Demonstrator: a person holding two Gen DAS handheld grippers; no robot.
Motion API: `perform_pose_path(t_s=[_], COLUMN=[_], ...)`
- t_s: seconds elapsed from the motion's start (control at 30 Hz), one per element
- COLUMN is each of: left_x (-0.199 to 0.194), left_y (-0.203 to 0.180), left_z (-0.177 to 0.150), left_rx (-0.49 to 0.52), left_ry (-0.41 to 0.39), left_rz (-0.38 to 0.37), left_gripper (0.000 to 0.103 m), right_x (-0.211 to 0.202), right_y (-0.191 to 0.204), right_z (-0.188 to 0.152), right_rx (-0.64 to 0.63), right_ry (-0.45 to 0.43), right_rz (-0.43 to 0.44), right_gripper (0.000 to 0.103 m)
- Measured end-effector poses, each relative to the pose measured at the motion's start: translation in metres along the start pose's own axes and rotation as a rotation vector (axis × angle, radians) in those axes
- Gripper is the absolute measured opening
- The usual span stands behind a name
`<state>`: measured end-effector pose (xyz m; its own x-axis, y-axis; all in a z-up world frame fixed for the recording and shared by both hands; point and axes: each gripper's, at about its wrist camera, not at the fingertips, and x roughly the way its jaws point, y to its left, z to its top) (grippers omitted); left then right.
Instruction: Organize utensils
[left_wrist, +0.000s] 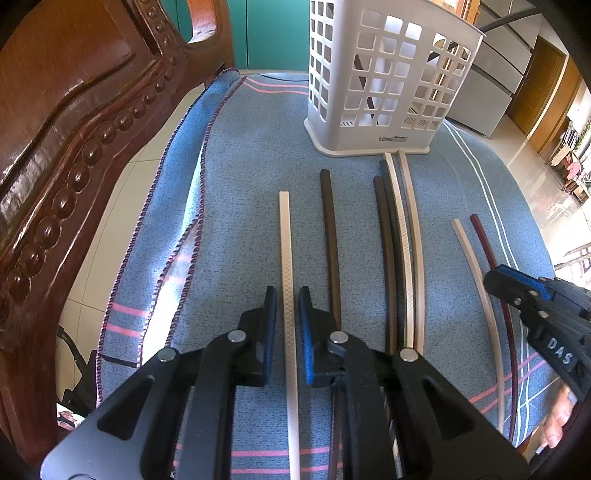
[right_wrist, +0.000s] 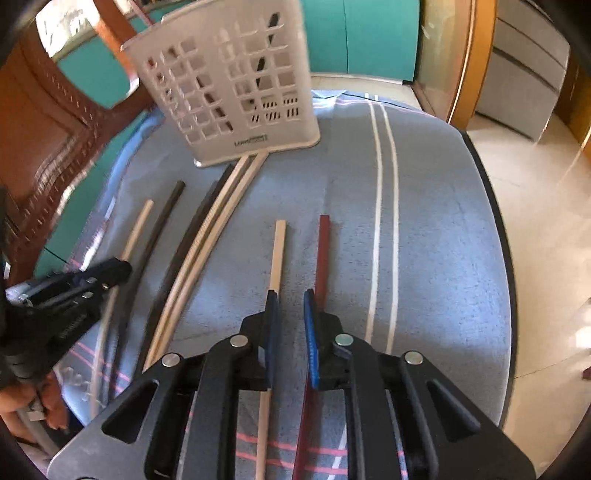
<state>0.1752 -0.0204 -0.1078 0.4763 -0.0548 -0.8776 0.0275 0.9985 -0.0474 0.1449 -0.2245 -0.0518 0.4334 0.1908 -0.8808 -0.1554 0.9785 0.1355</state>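
Note:
Several chopsticks lie lengthwise on a blue cloth (left_wrist: 243, 177) in front of a white slotted utensil holder (left_wrist: 388, 81). My left gripper (left_wrist: 288, 295) is open, its jaws either side of a cream chopstick (left_wrist: 285, 236), not closed on it. A dark chopstick (left_wrist: 330, 229) lies just right of it, then a bunch of dark and cream ones (left_wrist: 400, 236). My right gripper (right_wrist: 290, 299) is open over the gap between a cream chopstick (right_wrist: 277, 251) and a red chopstick (right_wrist: 323, 254). The holder (right_wrist: 229, 74) holds a few dark sticks. The right gripper also shows in the left wrist view (left_wrist: 491, 280).
A carved wooden chair back (left_wrist: 74, 147) stands at the left of the cloth. The cloth-covered surface ends at a rounded edge on the right (right_wrist: 495, 229), with tiled floor (right_wrist: 546, 258) beyond. The left gripper appears at the left in the right wrist view (right_wrist: 122, 269).

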Motion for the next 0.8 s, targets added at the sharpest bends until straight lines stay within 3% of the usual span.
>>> perform_pose_path(t_s=[0.1,0.2,0.27,0.37,0.5,0.8], left_x=[0.0,-0.001,0.0,0.001,0.004,0.017], left_y=[0.0,0.0,-0.001,-0.005,-0.007,-0.011], left_z=[0.0,0.0,0.001,0.003,0.007,0.026], left_rx=[-0.002,-0.009,-0.008,0.001,0.002,0.01], left_ry=[0.0,-0.003,-0.011,-0.02,-0.031,-0.041], left_rz=[0.0,-0.01,-0.011,-0.002,0.007,0.041], left_gripper=[0.014,0.018,0.029,0.031,0.032,0.043], right_x=[0.004,0.005,0.002,-0.003,0.003,0.011], right_y=[0.006,0.0,-0.001,-0.002,-0.007,-0.012], right_z=[0.004,0.005,0.005,0.007,0.01,0.01], right_rx=[-0.04,-0.008,-0.015,-0.016,-0.01,-0.001], right_ry=[-0.012,-0.005,-0.023,-0.053,-0.038,-0.02], right_rz=[-0.084,-0.046,-0.06,-0.047,-0.102,-0.1], right_gripper=[0.014,0.014,0.014,0.015,0.016,0.028])
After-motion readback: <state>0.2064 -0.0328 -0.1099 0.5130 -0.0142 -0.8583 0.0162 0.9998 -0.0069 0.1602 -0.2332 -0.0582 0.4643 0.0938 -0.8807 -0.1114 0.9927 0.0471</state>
